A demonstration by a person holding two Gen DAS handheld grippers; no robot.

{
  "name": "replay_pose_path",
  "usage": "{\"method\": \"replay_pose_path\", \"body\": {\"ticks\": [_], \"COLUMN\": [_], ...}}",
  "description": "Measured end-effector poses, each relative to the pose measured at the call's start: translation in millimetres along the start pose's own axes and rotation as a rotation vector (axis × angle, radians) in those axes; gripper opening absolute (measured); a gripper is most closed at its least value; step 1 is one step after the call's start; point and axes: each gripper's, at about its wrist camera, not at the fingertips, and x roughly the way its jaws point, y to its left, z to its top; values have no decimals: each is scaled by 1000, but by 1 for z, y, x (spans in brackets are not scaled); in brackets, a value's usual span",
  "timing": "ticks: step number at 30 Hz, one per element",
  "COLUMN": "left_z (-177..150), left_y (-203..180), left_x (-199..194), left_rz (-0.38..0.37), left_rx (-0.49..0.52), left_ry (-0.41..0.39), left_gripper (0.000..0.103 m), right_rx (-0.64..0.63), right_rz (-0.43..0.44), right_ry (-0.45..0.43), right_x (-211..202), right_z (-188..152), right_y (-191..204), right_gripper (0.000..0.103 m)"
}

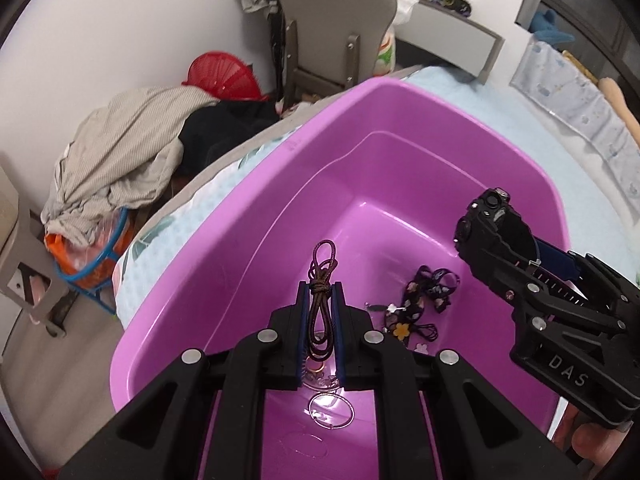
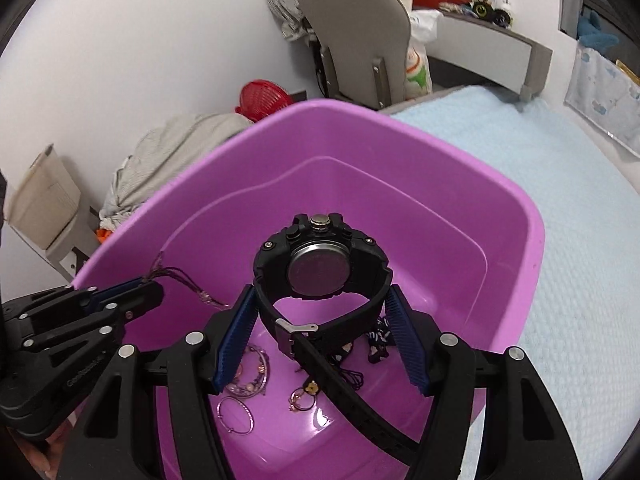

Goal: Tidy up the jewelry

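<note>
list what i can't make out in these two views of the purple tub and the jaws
- Dial of the chunky black wristwatch: right wrist view shows only its metal back.
- Lower loops of the brown braided cord: left wrist view, hidden between the left gripper's shut jaws.
- Small charms on the thin wire hoops: too small.
- Near rim of the purple plastic tub: hidden by grippers.

A bright purple-pink tub (image 2: pixel 516 248) fills the middle of both frames, on a pale blue textured bedspread (image 2: pixel 580 240) at right. The watch (image 2: pixel 320 264) is black with a silver back; the knotted cord (image 1: pixel 322 280) is brown. At upper left, a red basket (image 1: pixel 222 76) sits above striped grey-beige cloth (image 1: pixel 120 148).
</note>
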Motion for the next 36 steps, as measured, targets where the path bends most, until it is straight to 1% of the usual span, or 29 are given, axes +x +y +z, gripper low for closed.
{"method": "replay_pose_path", "body": {"ticks": [2, 3, 4, 5, 6, 7, 8, 10, 12, 16, 22, 25, 36], "left_z": [-1, -1, -1, -2, -2, -3, -4, -4, -5, -5, -7, -8, -19], "left_y": [3, 4, 5, 6, 6, 7, 6, 2, -1, -4, -1, 0, -1], "left_x": [4, 5, 5, 4, 2, -1, -6, -8, -10, -15, -27, -33, -60], "left_rz": [11, 15, 23, 38, 51, 54, 38, 67, 74, 90, 91, 91, 94], "left_rx": [-16, -24, -29, -35, -40, -45, -40, -19, -10, -8, -19, -32, -27], "left_ry": [23, 29, 33, 27, 16, -7, -24, -29, -38, -47, -64, -68, -105], "left_gripper": [12, 18, 37, 51, 85, 92, 91, 91, 94, 96, 96, 96, 96], "right_rx": [17, 29, 39, 47, 49, 51, 53, 50, 50, 52, 54, 55, 64], "right_rz": [-12, -11, -8, -13, -21, -26, -23, -27, -29, -31, -29, -33, -59], "right_ry": [18, 24, 18, 5, -2, -9, -13, -18, -22, -36, -45, -50, -62], "right_x": [4, 5, 5, 2, -1, -3, -6, -9, -12, -20, -30, -36, -63], "right_z": [0, 0, 0, 0, 1, 1, 1, 1, 0, -3, -7, -11, -33], "right_y": [-5, -7, -9, -11, -13, -14, -15, -15, -14, -14, -11, -9, 0], "right_gripper": [63, 63, 64, 64, 65, 66, 66, 66, 66, 66, 66, 69, 69]}}
